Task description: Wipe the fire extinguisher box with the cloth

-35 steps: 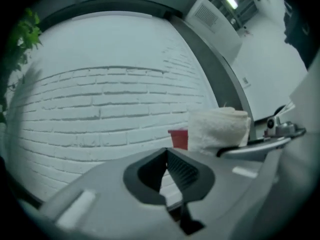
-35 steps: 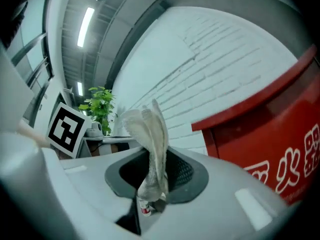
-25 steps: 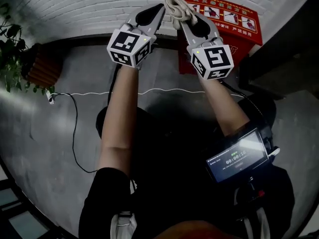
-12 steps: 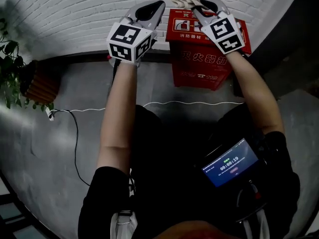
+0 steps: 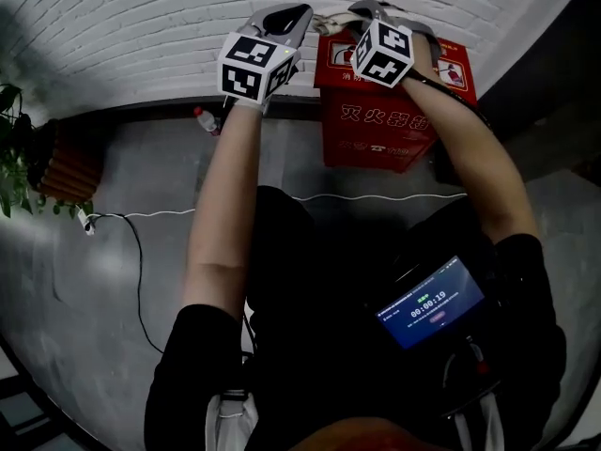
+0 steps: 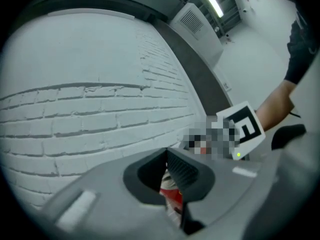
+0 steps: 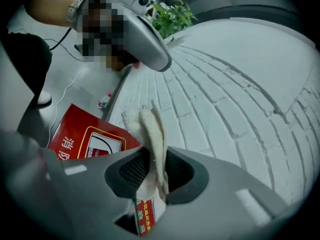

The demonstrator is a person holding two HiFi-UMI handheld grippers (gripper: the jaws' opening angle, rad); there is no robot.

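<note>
The red fire extinguisher box (image 5: pixel 390 120) stands on the floor against the white brick wall; its top (image 7: pixel 85 136) also lies under my right gripper. My right gripper (image 5: pixel 357 11) is shut on the cream cloth (image 5: pixel 329 19), held over the box's back left corner by the wall. The cloth (image 7: pixel 150 129) sticks up between the jaws. My left gripper (image 5: pixel 299 13) hovers just left of the box near the wall, jaws (image 6: pixel 166 153) shut with nothing between them.
A potted plant (image 5: pixel 14 153) in a brown pot (image 5: pixel 68 156) stands at the far left. A white cable (image 5: pixel 141 214) runs across the grey floor, and a small bottle (image 5: pixel 205 118) lies by the wall. A dark pillar rises right of the box. A screen device (image 5: pixel 430 301) hangs at the person's waist.
My right gripper has carried the cloth leftward over the box's top, towards the left gripper. The left gripper has shifted slightly right and stays shut.
</note>
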